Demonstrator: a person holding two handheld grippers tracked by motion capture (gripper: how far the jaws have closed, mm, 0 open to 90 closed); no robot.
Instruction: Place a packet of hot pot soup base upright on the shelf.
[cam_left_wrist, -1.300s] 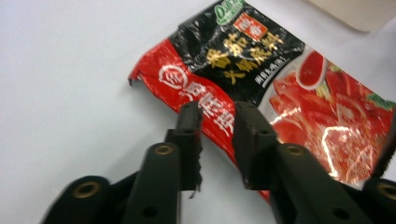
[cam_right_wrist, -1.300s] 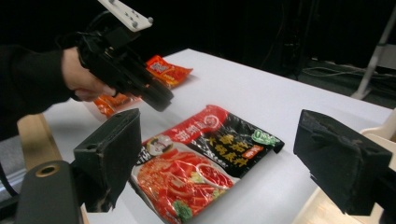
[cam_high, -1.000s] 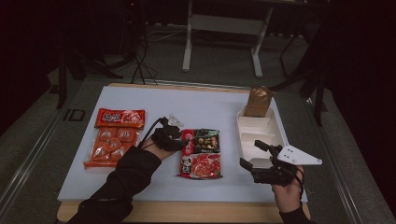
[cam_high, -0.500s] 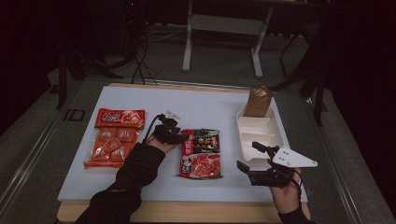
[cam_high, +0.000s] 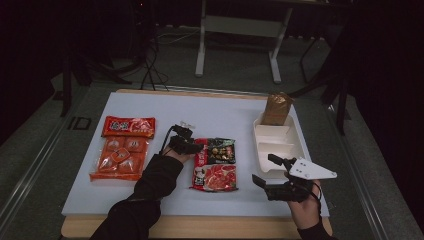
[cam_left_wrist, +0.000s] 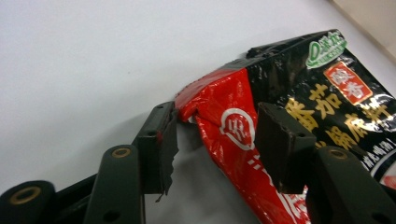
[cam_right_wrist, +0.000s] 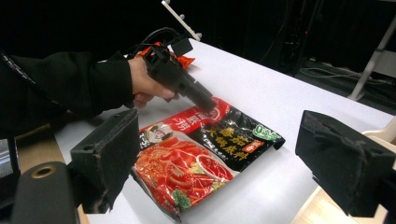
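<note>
High view looks down over the table (cam_high: 225, 107); both gripper views, close and low, share the red-black packet (cam_left_wrist: 280, 121)

Three red snack packets (cam_high: 216, 163) lie on the desk (cam_high: 220, 107), beside one white tray (cam_high: 278, 145) and one brown bag (cam_high: 276, 108).

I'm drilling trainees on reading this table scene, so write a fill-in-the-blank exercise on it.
1. The left tongs straddle a corner of the red and black printed ____ packet.
2. The brown paper bag stands at the far end of the white compartmented ____.
3. The two orange-red snack packets lie toward the table's ____ side in the high view.
4. The jaws of the right tongs stand ____.

Missing words: food; tray; left; open
</note>
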